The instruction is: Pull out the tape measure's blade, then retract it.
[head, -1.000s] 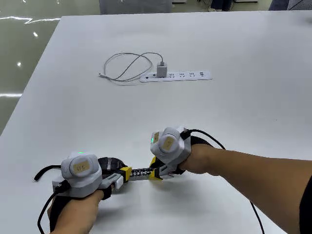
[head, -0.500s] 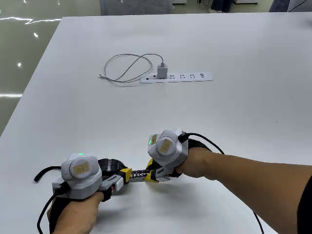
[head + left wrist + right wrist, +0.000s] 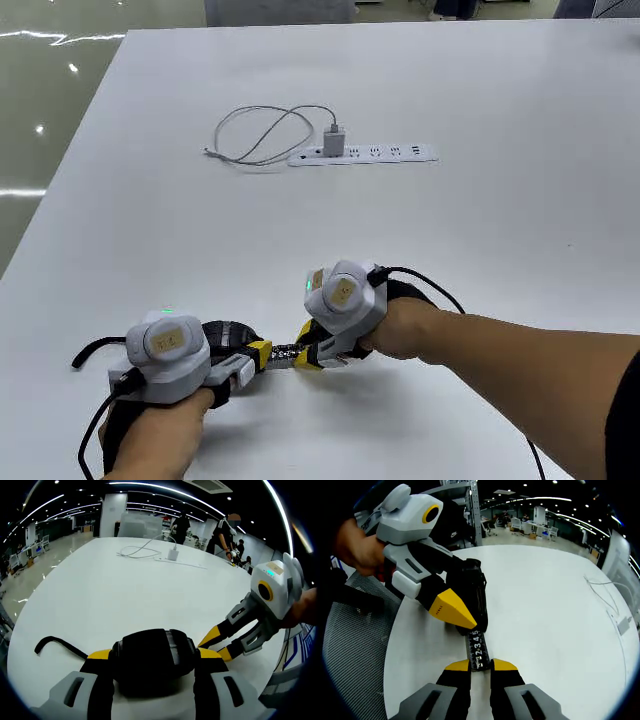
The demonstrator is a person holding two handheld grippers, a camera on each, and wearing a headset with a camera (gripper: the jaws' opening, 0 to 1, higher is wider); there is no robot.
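Tape measure [image 3: 471, 585] sits on the white worktop [image 3: 450, 230] at its near edge, black case clamped between the jaws of your left gripper [image 3: 153, 655]. A short run of blade [image 3: 478, 647] leads out of it, and the jaws of your right gripper [image 3: 481, 666] are closed on its tip. Key relation: the blade's long axis runs straight from the case mouth to the right jaws, left to right in the head view, so the coming move should go along that line with the left side as anchor. My guess is a skewed pull could kink it. Surface is bare and smooth nearby. A power strip [image 3: 365, 154] and coiled cable [image 3: 262, 135] lie well apart, farther back. Room is a big lit hall.
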